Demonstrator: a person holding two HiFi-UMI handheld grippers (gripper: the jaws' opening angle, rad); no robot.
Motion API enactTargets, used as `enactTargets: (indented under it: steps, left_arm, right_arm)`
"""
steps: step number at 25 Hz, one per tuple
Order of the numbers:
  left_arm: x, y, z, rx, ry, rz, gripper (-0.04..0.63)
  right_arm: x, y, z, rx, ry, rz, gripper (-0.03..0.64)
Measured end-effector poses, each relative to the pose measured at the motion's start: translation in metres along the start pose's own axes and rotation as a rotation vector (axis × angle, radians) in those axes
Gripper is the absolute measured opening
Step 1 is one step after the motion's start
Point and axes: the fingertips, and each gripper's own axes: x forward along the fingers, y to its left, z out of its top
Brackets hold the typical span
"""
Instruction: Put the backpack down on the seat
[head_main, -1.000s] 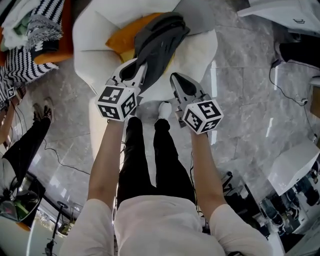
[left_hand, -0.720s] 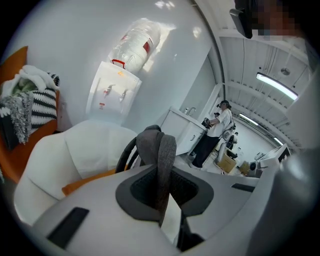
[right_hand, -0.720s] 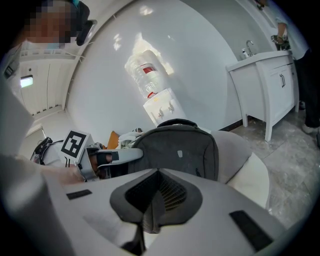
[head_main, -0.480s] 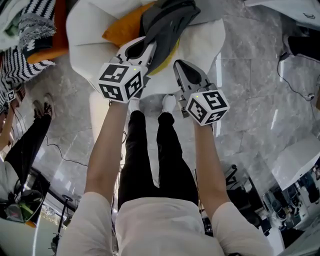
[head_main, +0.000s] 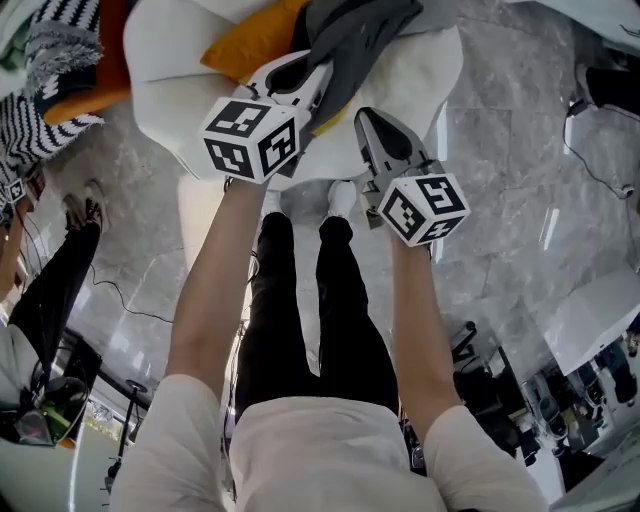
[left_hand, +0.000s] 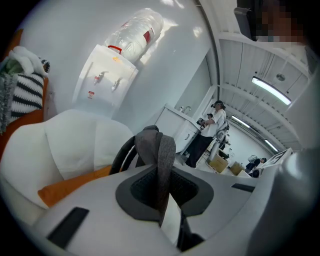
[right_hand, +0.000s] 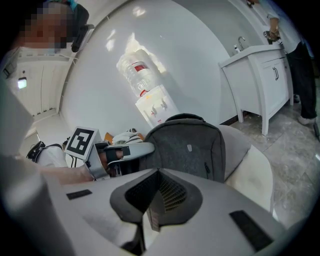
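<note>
Grey marble floor (head_main: 500, 200) spreads to the right and near side, with a thin black cable (head_main: 130, 310) trailing across it at the left. An orange cushion (head_main: 255, 40) lies at the far edge, and a black-and-white striped cloth (head_main: 40, 125) is heaped far left. Against the curved white wall stands a water dispenser (left_hand: 105, 80) with its bottle (left_hand: 135, 32) on top. Farther right, a person (left_hand: 207, 132) stands beside a white cabinet (right_hand: 260, 75), near a cardboard box (left_hand: 218, 162).

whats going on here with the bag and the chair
A person with tongs in each hand is putting a dark grey fabric backpack on a white padded armchair, by an orange cushion. The left tongs are clamped on its grey fabric strap. The right tongs are shut, holding nothing, just short of the bag.
</note>
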Motion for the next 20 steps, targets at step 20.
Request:
enactTargets:
  steps: [20]
  left_arm:
    - [-0.008, 0.073, -0.022, -0.032, -0.004, 0.005, 0.058]
  right_arm:
    - [0.045, 0.005, -0.016, -0.008, 0.03, 0.011, 0.023]
